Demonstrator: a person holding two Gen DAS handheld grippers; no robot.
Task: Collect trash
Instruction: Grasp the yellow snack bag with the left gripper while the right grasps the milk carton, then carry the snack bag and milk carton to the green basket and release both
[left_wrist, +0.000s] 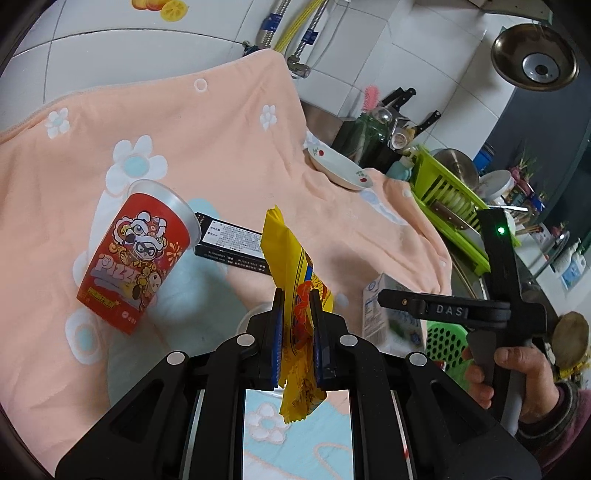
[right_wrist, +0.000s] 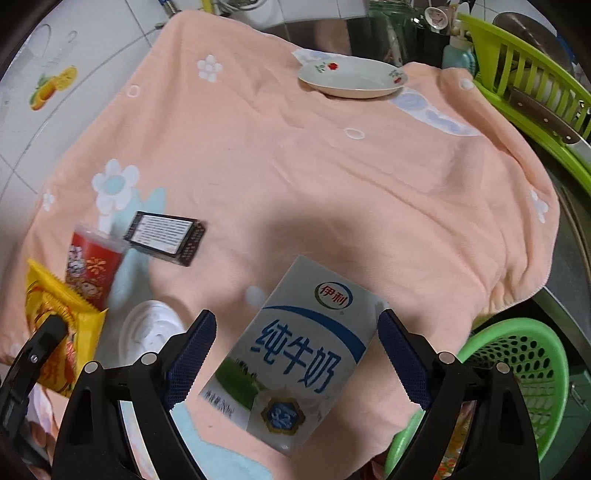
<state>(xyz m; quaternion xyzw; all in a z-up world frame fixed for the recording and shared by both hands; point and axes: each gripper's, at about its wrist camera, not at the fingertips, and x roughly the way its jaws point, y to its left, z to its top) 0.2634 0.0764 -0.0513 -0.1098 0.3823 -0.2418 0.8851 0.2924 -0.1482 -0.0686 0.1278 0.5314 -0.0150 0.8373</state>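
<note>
- Here the right tool (right_wrist: 297, 354) stands with its two fingers wide apart, pointing steeply down at the worktop, nothing pressed between them.
- The milk carton (right_wrist: 295, 354) lies flat on the peach cloth (right_wrist: 295, 166) directly between those fingers, neither pad touching it as far as I can tell.
- Its long axis runs away from the tool, tilted slightly to the right, so the fingers flank its narrow width.
- The left tool (left_wrist: 297, 339) is clamped on a yellow wrapper (left_wrist: 295, 266), so the right hand is both nearer and free.
- The green basket (right_wrist: 524, 365) sits just right of the carton, off the cloth's edge, likely the drop point.
</note>
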